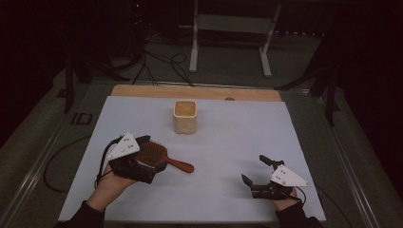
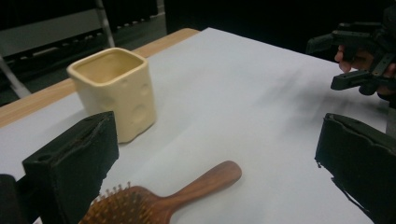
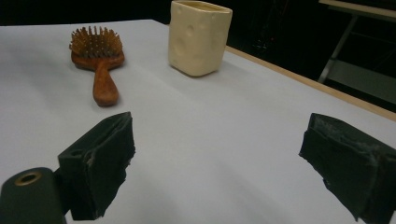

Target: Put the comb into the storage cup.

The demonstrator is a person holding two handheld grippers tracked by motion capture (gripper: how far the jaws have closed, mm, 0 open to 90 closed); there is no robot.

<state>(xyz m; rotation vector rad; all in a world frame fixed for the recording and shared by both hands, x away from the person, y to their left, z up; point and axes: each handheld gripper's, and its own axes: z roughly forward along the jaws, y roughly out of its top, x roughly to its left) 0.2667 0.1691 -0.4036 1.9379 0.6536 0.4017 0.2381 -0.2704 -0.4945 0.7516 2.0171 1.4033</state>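
Near the desk's (image 1: 209, 190) left edge, toward the front, the left gripper (image 1: 142, 154) hangs over the head of a wooden hairbrush (image 1: 161, 159), jaws apart, the brush head just below and between them. That brush lies bristles up, its handle pointing right toward the desk's middle. Toward the far edge, about centred, a cream cup (image 1: 185, 116) stands upright, well apart from the brush. By the front right corner, the right gripper (image 1: 259, 173) hovers over bare white sheet, jaws spread wide, gripping nothing.
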